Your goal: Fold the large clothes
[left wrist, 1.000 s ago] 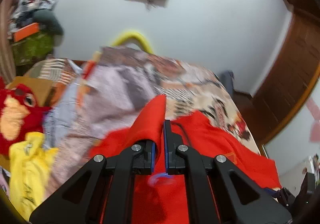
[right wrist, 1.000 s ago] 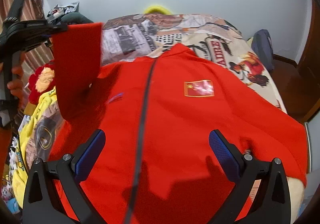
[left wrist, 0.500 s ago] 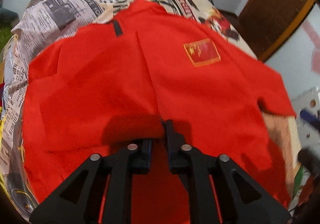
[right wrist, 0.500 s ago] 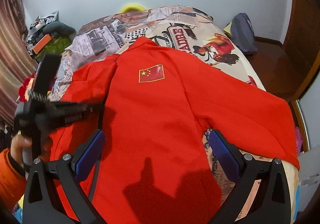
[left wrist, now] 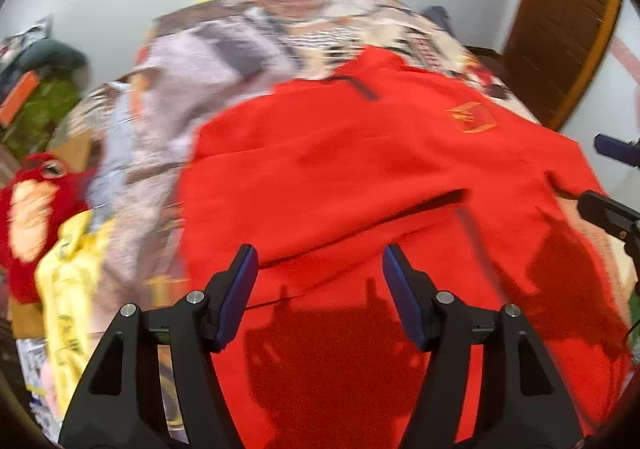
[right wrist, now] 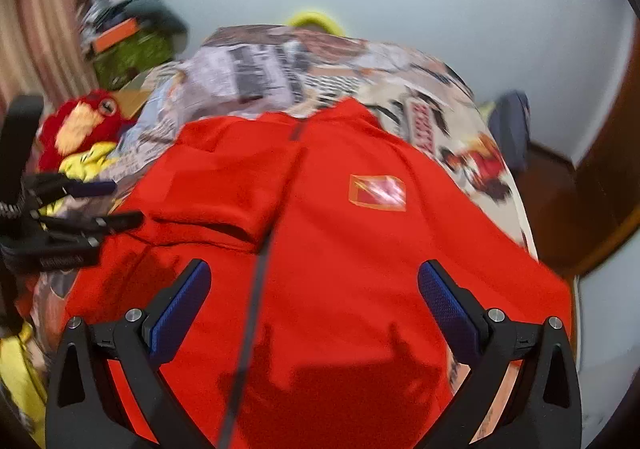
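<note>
Jacket (left wrist: pixel 360 177) lies spread below left gripper (left wrist: pixel 320 281) and right gripper (right wrist: pixel 316 301), both spread apart, holding nothing.

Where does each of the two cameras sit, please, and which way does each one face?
Left wrist: on the left hand-held gripper, open above the red zip-up jacket, facing the white wall; the right hand-held gripper's tips show at right.
Right wrist: on the right hand-held gripper, open, facing the same way; the left one shows at left.
Shared: jacket, newspaper-print bedspread, red plush toy.
</note>
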`<state>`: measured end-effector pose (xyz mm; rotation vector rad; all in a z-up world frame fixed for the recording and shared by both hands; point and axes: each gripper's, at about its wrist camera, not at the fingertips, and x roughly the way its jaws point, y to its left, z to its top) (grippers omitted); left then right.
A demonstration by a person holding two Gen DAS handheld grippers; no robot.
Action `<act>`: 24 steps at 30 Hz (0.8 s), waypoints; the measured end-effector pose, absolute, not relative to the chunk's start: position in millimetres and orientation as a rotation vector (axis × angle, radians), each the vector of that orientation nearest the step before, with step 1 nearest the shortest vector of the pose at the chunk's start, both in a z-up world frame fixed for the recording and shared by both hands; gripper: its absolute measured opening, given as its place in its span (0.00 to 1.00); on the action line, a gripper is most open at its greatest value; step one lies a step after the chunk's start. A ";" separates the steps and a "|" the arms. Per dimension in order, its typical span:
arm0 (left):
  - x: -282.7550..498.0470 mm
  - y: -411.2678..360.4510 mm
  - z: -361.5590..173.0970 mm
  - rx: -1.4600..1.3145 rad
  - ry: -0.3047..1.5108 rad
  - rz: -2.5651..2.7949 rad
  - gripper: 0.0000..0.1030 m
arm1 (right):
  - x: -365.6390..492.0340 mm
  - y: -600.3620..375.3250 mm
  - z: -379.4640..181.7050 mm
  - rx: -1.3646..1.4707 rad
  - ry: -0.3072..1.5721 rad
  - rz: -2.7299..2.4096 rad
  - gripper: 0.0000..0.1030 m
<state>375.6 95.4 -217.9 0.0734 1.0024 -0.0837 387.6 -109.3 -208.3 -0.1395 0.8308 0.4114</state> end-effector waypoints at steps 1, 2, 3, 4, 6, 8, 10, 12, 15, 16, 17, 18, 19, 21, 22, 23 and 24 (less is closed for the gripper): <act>372.3 111.8 -219.0 0.067 1.004 -0.056 0.62 | 389.6 -96.9 -207.8 -0.167 0.825 0.427 1.00; 371.3 123.3 -220.6 0.058 1.008 -0.040 0.62 | 391.2 -85.0 -208.1 -0.192 0.822 0.445 1.00; 369.5 137.4 -223.4 0.043 1.016 -0.019 0.62 | 393.2 -75.7 -209.2 -0.206 0.821 0.460 1.00; 366.9 153.5 -227.5 0.022 1.025 0.002 0.62 | 396.0 -59.0 -210.9 -0.235 0.822 0.484 1.00; 362.7 179.9 -237.2 -0.019 1.047 0.037 0.62 | 400.9 -33.6 -217.2 -0.265 0.829 0.525 1.00; 361.0 197.9 -248.1 -0.054 1.066 0.055 0.62 | 406.0 -9.5 -226.8 -0.297 0.849 0.562 0.99; 357.3 212.8 -260.2 -0.077 1.089 0.070 0.62 | 411.2 13.5 -239.2 -0.349 0.875 0.602 0.98; 353.3 219.0 -270.0 -0.073 1.105 0.070 0.62 | 414.5 31.1 -250.6 -0.398 0.878 0.616 0.98; 353.8 220.8 -284.8 -0.036 1.128 0.070 0.62 | 421.0 53.7 -268.6 -0.457 0.890 0.621 0.98; 355.6 222.3 -290.6 -0.023 1.137 0.073 0.62 | 424.2 61.8 -274.6 -0.475 0.899 0.625 0.96; 356.9 223.0 -296.6 -0.017 1.145 0.073 0.62 | 427.6 69.6 -280.0 -0.487 0.908 0.630 0.93; 358.5 225.3 -301.4 -0.019 1.152 0.067 0.62 | 429.9 76.3 -284.1 -0.501 0.920 0.631 0.90; 359.8 226.2 -306.3 -0.026 1.159 0.057 0.62 | 435.7 84.9 -291.1 -0.518 0.936 0.631 0.84; 363.5 226.9 -316.9 -0.049 1.179 0.033 0.62 | 440.9 94.5 -299.1 -0.526 0.960 0.634 0.80; 364.0 226.6 -322.3 -0.055 1.187 0.027 0.62 | 445.4 100.2 -304.4 -0.531 0.976 0.643 0.78; 366.1 226.3 -329.1 -0.060 1.199 0.024 0.62 | 445.5 105.7 -307.4 -0.535 0.981 0.648 0.77; 367.6 225.4 -332.6 -0.062 1.198 0.026 0.67 | 445.9 111.2 -310.5 -0.559 0.972 0.651 0.75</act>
